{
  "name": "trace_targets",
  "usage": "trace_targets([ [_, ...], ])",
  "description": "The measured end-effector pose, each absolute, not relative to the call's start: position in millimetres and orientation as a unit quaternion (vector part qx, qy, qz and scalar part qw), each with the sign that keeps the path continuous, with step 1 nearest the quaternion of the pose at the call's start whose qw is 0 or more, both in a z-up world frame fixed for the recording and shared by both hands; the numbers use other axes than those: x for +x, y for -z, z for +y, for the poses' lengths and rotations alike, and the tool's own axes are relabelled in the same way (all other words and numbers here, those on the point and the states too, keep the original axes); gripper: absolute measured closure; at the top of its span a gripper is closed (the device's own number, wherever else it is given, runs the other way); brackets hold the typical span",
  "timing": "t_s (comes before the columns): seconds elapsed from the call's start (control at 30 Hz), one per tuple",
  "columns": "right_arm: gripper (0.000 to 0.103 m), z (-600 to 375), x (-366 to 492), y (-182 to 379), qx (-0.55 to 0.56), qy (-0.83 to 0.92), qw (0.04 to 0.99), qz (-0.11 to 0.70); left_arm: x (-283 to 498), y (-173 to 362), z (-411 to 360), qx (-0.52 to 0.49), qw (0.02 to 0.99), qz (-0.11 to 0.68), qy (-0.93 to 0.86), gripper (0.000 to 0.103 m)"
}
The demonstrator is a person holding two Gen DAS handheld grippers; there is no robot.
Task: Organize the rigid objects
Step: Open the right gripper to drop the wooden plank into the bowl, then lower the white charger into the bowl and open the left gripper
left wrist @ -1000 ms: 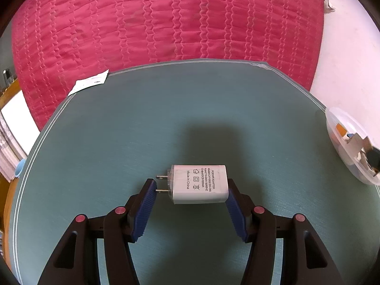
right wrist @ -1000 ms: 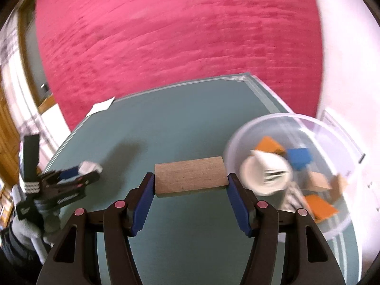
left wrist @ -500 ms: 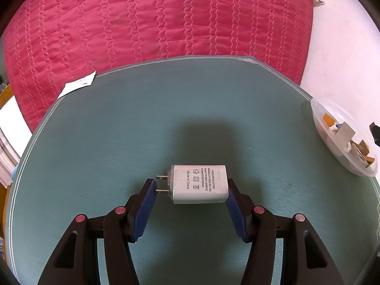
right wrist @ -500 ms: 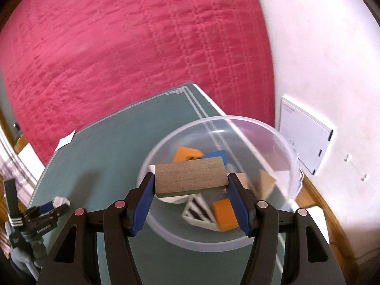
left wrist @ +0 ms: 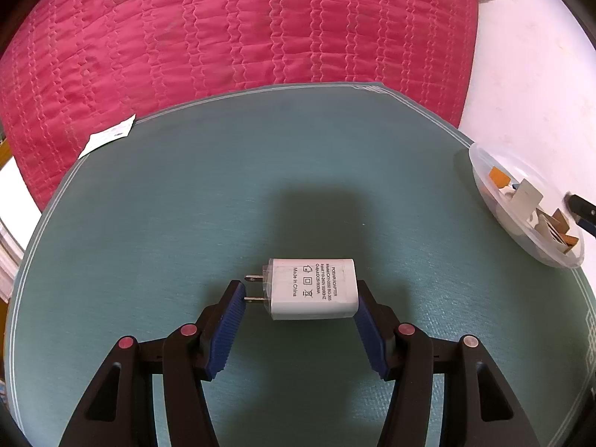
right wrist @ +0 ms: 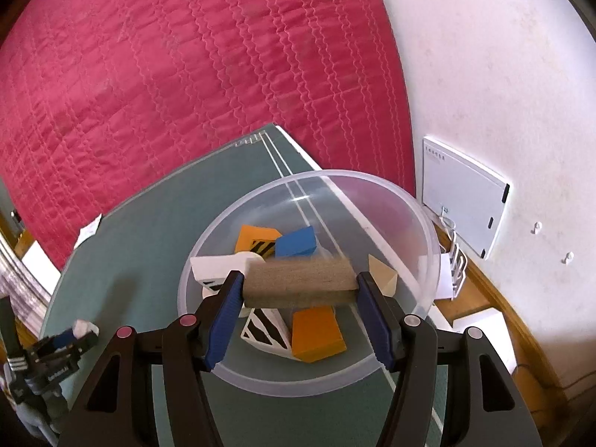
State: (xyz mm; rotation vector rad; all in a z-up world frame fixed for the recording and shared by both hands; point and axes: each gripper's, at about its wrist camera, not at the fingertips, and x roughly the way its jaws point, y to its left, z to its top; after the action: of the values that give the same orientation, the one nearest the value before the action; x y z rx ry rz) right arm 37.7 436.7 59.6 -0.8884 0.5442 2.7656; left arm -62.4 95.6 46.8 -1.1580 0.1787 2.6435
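My left gripper (left wrist: 300,294) is shut on a white power adapter (left wrist: 311,288), prongs against the left pad, held just above the green table mat (left wrist: 178,205). In the right wrist view my right gripper (right wrist: 300,283) is shut on a brown wooden block (right wrist: 298,279), which hangs over the clear plastic bowl (right wrist: 409,201). Inside the bowl lie an orange block (right wrist: 316,331), a blue block (right wrist: 296,242), and white pieces with black stripes (right wrist: 266,326). The bowl (left wrist: 488,190) shows at the right edge of the left wrist view, and the left gripper (right wrist: 70,339) at the right view's lower left.
A red quilted cover (left wrist: 242,29) rises behind the table. A white paper slip (left wrist: 108,136) lies at the mat's far left edge. A white wall and a white panel (right wrist: 462,216) stand to the right of the bowl, above a wooden ledge.
My right gripper has carried the wooden block to the right, from over the mat to over the bowl. The left gripper keeps the adapter, and the bowl shows more in its view.
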Motion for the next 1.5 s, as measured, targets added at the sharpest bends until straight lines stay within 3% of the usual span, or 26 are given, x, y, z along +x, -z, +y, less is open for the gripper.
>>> trace_targets([
  [0.67, 0.040, 452, 59, -76, -0.251, -0.937, 0.154, 0.190, -48, -64, 152, -0.387, 0.185, 0.099, -0.898, 0.042],
  [1.5, 0.040, 462, 75, -85, -0.225, -0.939, 0.143, 0.217, -45, -74, 278, -0.365, 0.281, 0.172, -0.871, 0.042],
])
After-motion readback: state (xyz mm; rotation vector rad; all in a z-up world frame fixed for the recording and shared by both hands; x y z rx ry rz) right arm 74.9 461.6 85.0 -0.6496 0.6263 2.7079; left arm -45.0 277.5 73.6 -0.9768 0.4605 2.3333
